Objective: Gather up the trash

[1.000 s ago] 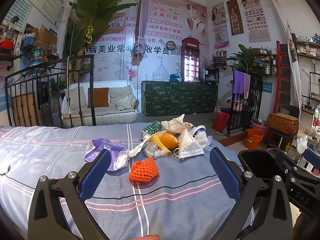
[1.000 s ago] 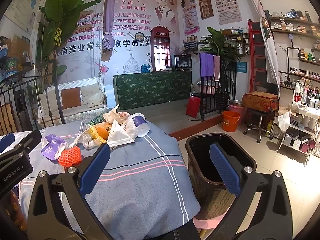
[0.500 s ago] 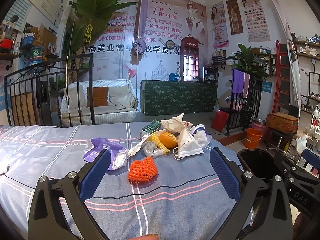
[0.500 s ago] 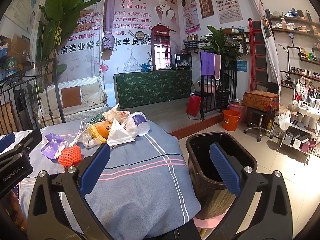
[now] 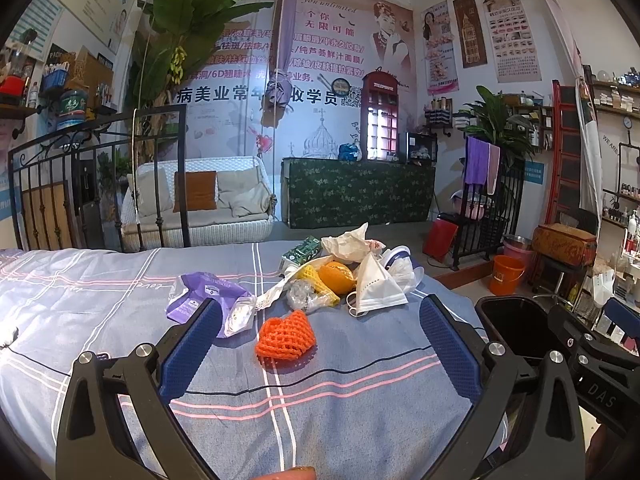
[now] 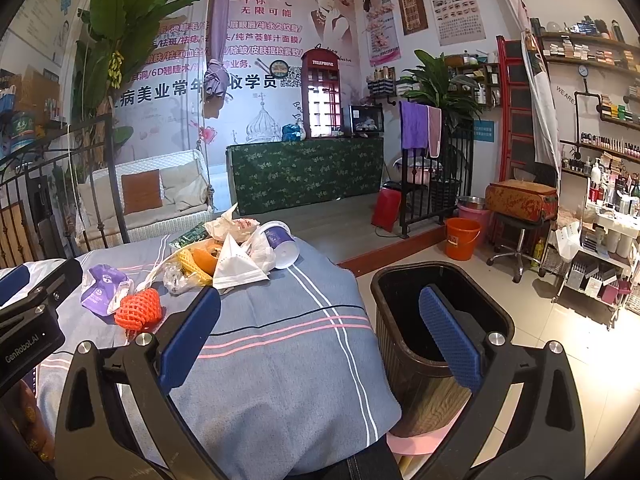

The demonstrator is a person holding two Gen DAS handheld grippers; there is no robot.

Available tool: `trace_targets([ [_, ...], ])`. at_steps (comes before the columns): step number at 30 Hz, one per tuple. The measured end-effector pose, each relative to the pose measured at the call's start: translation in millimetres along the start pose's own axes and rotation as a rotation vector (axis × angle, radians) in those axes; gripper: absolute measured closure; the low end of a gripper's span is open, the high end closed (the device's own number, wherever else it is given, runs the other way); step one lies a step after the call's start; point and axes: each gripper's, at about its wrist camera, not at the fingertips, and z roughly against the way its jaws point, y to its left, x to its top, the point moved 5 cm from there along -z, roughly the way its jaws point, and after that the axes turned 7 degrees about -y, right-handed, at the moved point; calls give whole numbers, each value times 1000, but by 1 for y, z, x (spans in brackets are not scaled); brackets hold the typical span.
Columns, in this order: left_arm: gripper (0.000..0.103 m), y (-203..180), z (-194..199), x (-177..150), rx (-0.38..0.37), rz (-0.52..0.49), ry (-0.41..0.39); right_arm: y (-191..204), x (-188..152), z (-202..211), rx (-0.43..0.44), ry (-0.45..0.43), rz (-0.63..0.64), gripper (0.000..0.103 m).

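Observation:
Trash lies piled on a striped blue bed sheet (image 5: 340, 392): an orange foam net (image 5: 285, 336), a purple wrapper (image 5: 208, 294), a white face mask (image 5: 376, 286), an orange fruit (image 5: 337, 277), crumpled paper (image 5: 352, 242) and a paper cup (image 6: 282, 242). My left gripper (image 5: 316, 344) hangs open just short of the foam net, which lies between its blue pads. A black trash bin (image 6: 436, 320) stands on the floor right of the bed. My right gripper (image 6: 320, 340) is open over the bed's corner, its right pad in front of the bin.
A black iron bed rail (image 5: 100, 184) stands at the back left. Beyond the bed are a white sofa (image 5: 200, 208), a green-covered counter (image 5: 360, 192), an orange bucket (image 6: 462, 238) and a stool with a case (image 6: 520, 216). Shelves (image 6: 600, 152) line the right wall.
Both grippers have crept slightly forward toward the trash pile; the jaws stay as wide as before and nothing has been picked up.

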Motion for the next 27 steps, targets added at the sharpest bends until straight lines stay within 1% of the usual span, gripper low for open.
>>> trace_targets([
  [15, 5, 1, -1, -1, -2, 0, 5, 1, -5, -2, -2, 13, 4, 5],
  [19, 5, 3, -3, -9, 1, 5, 20, 3, -9, -7, 3, 29, 11, 5],
  [21, 5, 8, -9, -16, -9, 10, 40, 5, -14, -14, 17, 59, 11, 5],
  [22, 5, 11, -13, -20, -20, 17, 65, 6, -18, -20, 28, 86, 14, 5],
  [23, 5, 14, -17, -24, -29, 25, 91, 11, -24, -30, 51, 128, 28, 5],
  [25, 5, 24, -28, -35, -39, 51, 164, 23, -38, -46, 124, 213, 69, 5],
  [26, 5, 30, -33, -39, -34, 64, 196, 30, -44, -52, 164, 248, 83, 5],
  [27, 5, 36, -36, -44, -25, 77, 224, 37, -50, -57, 182, 269, 91, 5],
])
